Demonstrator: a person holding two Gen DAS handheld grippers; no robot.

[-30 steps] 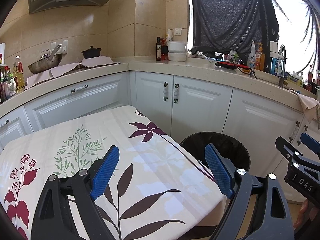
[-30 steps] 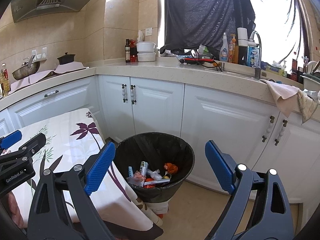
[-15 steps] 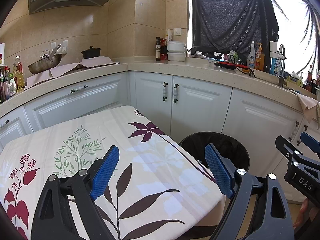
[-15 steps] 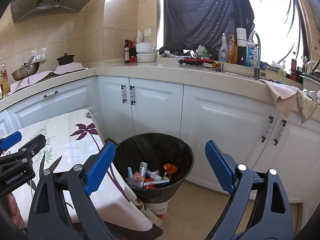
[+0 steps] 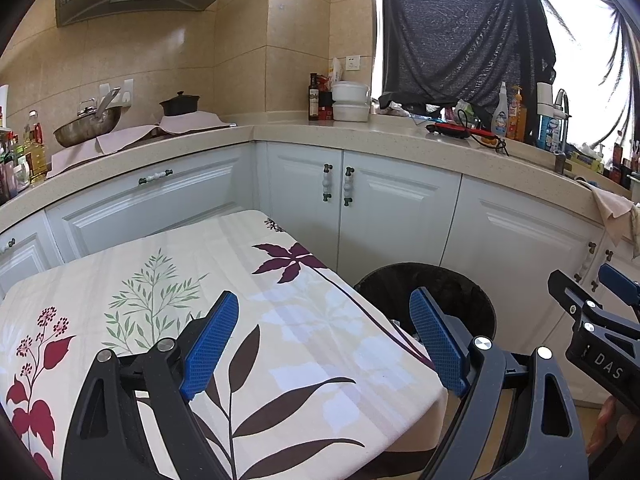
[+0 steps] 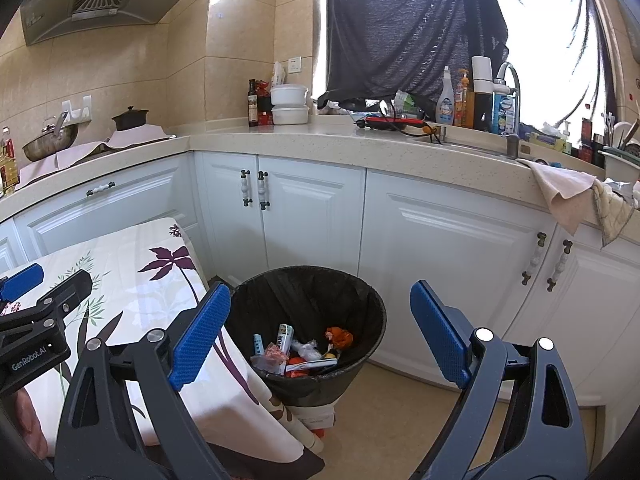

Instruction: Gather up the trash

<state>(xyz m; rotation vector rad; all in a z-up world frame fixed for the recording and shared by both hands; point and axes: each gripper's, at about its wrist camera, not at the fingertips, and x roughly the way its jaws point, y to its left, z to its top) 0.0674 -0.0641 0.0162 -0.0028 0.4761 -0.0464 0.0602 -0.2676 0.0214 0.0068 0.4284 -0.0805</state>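
A black trash bin [image 6: 352, 292] lined with a black bag stands on the floor beside the table; inside lie several pieces of trash [image 6: 298, 350], among them wrappers, a small tube and an orange scrap. My right gripper [image 6: 318, 332] is open above and in front of the bin, nothing between its blue pads. In the left wrist view my left gripper [image 5: 324, 338] is open over the table with the floral cloth [image 5: 168, 280], also holding nothing. The bin's rim [image 5: 424, 270] shows past the table's right corner. No trash is visible on the cloth.
White cabinets [image 6: 312, 216] run behind the table and bin under a beige counter [image 6: 320, 140] crowded with bottles, bowls and a pot. A towel [image 6: 572, 192] hangs off the counter at right. A small box [image 6: 316, 420] lies under the bin. Bare floor [image 6: 392, 412] lies right of the bin.
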